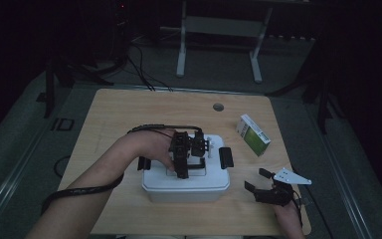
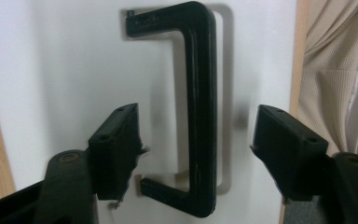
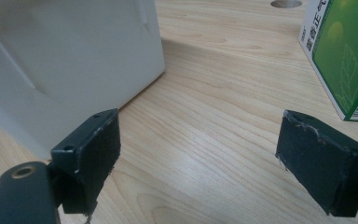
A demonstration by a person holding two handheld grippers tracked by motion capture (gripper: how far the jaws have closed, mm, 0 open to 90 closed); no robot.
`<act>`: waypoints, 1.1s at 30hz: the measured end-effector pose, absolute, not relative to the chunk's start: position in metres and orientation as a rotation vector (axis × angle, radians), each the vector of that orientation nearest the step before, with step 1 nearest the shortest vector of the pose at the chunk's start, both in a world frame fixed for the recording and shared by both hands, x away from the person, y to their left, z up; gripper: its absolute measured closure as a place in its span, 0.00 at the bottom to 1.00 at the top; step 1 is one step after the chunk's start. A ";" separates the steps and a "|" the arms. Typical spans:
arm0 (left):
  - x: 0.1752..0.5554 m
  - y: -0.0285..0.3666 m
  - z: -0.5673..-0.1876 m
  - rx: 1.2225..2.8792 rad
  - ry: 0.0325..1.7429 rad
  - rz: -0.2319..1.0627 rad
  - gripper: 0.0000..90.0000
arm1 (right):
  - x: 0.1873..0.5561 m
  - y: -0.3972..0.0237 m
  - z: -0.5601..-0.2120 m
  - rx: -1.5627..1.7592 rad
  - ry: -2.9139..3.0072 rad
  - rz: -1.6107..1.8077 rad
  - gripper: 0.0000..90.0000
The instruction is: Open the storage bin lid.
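A white lidded box (image 1: 186, 188) stands at the table's front middle, with a black handle (image 2: 200, 107) lying flat in a recess on its lid. My left gripper (image 1: 185, 167) points down over the lid. In the left gripper view its jaws (image 2: 196, 140) stand on either side of the handle with a gap on each side, so it is open. My right gripper (image 1: 256, 179) rests low to the right of the box, open with bare wood between its fingers (image 3: 198, 158). The box's white wall (image 3: 65, 60) is at its left.
A green and white carton (image 1: 253, 134) lies on the wooden table (image 1: 129, 114) at the right, ahead of the right gripper (image 3: 345, 56). Black latches (image 1: 226, 157) sit on the box's sides. A cable hole (image 1: 218, 106) is near the far edge. A desk frame stands beyond.
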State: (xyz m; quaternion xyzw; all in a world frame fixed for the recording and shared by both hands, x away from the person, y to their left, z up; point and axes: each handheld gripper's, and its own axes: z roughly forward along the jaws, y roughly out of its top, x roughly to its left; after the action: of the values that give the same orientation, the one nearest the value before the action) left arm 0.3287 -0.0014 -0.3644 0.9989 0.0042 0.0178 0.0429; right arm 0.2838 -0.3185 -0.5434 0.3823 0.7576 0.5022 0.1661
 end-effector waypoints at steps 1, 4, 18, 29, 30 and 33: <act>0.328 -0.003 -0.365 3.062 0.008 0.065 0.37 | 0.284 -0.319 -0.543 1.090 2.158 1.429 0.15; 0.328 -0.006 -0.368 3.076 0.006 0.062 0.43 | 0.284 -0.319 -0.543 1.086 2.157 1.432 0.15; 0.333 -0.008 -0.365 3.089 0.006 0.063 0.76 | 0.284 -0.319 -0.543 1.087 2.156 1.439 0.15; 0.350 -0.007 -0.354 3.095 0.056 0.130 0.84 | 0.284 -0.319 -0.543 1.089 2.156 1.439 0.15; 0.351 -0.008 -0.354 3.098 0.057 0.133 0.84 | 0.284 -0.319 -0.543 1.090 2.157 1.439 0.15; 0.355 -0.010 -0.354 3.109 0.057 0.136 0.84 | 0.284 -0.320 -0.543 1.087 2.154 1.440 0.15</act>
State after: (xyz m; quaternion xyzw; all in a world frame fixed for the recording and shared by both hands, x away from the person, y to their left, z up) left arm 0.3548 -0.0096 -0.3545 0.9988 0.0181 0.0438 0.0144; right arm 0.2841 -0.3196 -0.5431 0.3816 0.7561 0.5055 0.1648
